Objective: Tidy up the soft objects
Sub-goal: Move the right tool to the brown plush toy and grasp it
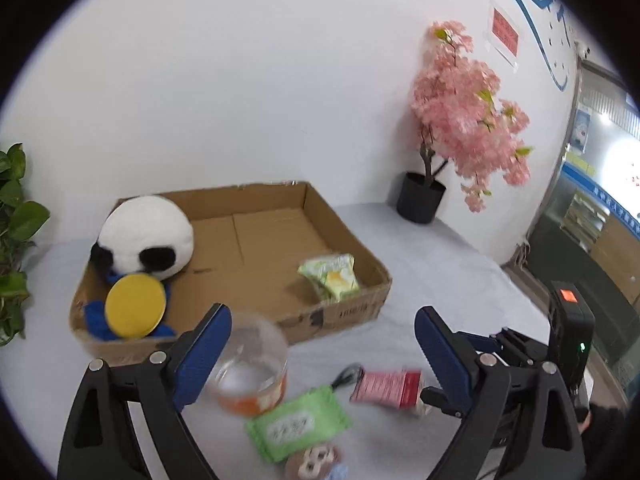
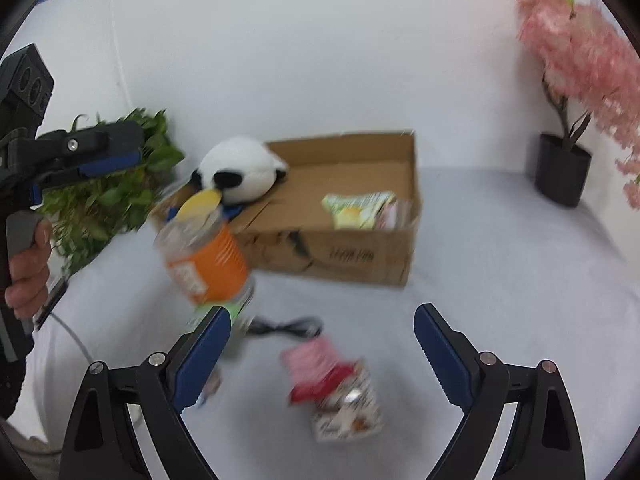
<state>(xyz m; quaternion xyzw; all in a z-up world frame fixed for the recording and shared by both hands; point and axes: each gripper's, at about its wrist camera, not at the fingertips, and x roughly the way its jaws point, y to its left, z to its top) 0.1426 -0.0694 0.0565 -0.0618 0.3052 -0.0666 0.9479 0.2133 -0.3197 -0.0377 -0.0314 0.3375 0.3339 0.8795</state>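
Left gripper (image 1: 323,354): fingers wide apart, nothing between them; it hangs over the near part of the white table (image 1: 460,264).
Right gripper (image 2: 322,354): fingers also wide apart and empty, above the table on the near side of the box.
Box (image 1: 344,312): open cardboard box on the table, on the far side of both grippers.
Panda toy (image 1: 146,234): white and black plush in the far left corner of the box, leaning on the left wall.
Yellow disc (image 1: 135,306): round, lying in the near left of the box just in front of the panda, on top of something blue (image 1: 94,318).
Green packet (image 1: 330,276): soft pouch inside the box at its near right, beside the front wall.
Jar (image 1: 250,368): clear plastic with an orange label, blurred, outside the box and touching or just beside the left gripper's left finger; in the right wrist view it sits left of the right gripper's left finger.
Green wipes pack (image 1: 298,422): flat on the table between the left gripper's fingers, near side.
Pink and red packet (image 1: 388,388): on the table right of the wipes pack, close to the left gripper's right finger; in the right wrist view it lies between the right gripper's fingers.
Small monkey toy (image 1: 316,460): at the near edge, touching the wipes pack.
Black cord (image 2: 286,326): coiled on the table between the packet and the box.
Pink flowering tree (image 1: 468,120): in a black pot at the far right.
Green plant (image 2: 108,196): far left.
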